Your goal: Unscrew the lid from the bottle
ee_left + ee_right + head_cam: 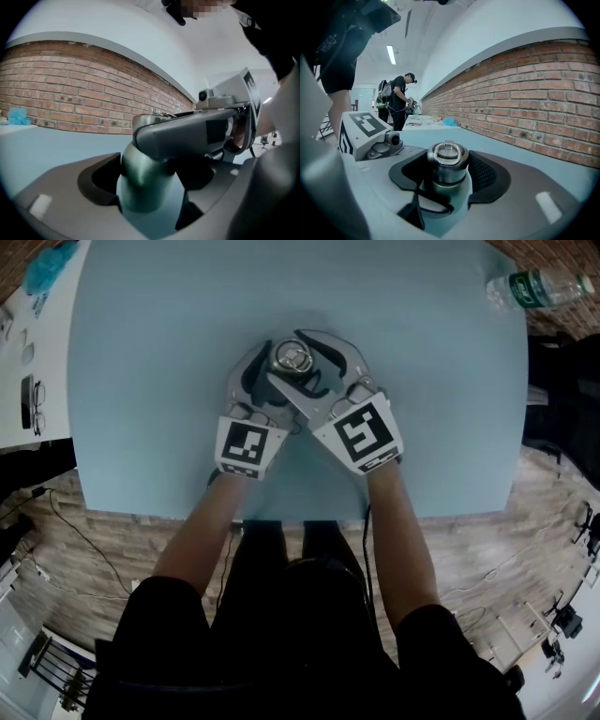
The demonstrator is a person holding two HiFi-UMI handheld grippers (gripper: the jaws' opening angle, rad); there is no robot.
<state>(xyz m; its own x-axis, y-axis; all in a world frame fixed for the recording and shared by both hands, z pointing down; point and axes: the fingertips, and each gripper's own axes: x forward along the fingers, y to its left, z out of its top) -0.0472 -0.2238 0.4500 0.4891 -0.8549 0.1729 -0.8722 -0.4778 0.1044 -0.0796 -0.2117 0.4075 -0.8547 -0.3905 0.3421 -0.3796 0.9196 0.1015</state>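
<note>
Squarely mid-way across the blue table (141,381) stands the metal bottle (281,371). The right gripper view shows the right gripper (449,166) clamping its ringed lid (448,157). The left gripper view shows the left gripper (150,187) squeezing the body below. Only the head view catches a plastic water bottle (539,287) at the table's far corner.

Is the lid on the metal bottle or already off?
On. The ringed lid sits squarely atop the neck of the bottle; how far it is unscrewed cannot be told.

Lab or workshop room: brick wall (534,108), pale blue tabletop (141,381), ceiling strip light (391,54), person (399,103) working at far tables (423,121), wood floor (487,531).
</note>
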